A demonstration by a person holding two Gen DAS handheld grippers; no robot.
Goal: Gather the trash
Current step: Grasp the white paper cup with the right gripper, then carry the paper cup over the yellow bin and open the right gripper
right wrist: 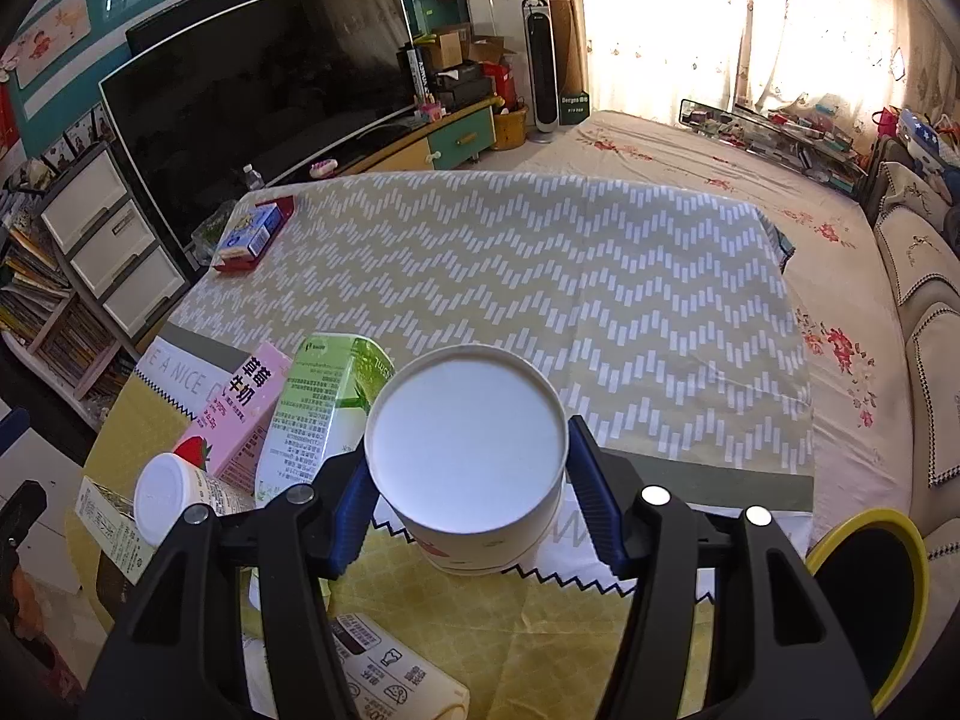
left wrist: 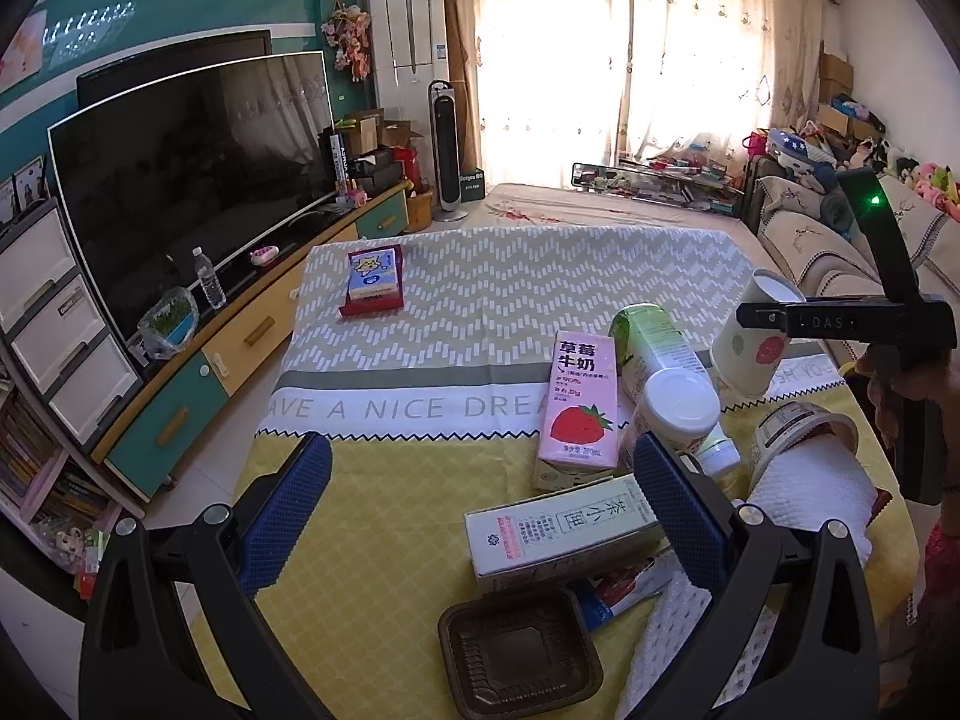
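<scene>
My right gripper [right wrist: 468, 492] is shut on a white paper cup [right wrist: 467, 450], held bottom-first and lifted off the table; the cup also shows in the left wrist view [left wrist: 750, 342]. My left gripper [left wrist: 480, 498] is open and empty above the yellow cloth. Trash lies on the table: a pink strawberry milk carton [left wrist: 579, 408], a green carton [left wrist: 651, 345], a white-capped bottle [left wrist: 681, 405], a flat tea carton [left wrist: 558, 528], a brown plastic tray [left wrist: 519, 654], a tipped cup with tissue [left wrist: 804, 456].
A red tray with a blue box [left wrist: 373, 282] sits at the table's far left. A yellow-rimmed bin [right wrist: 864, 594] stands at the right of the table. A TV [left wrist: 192, 168] and cabinet are left, a sofa [left wrist: 840, 252] right.
</scene>
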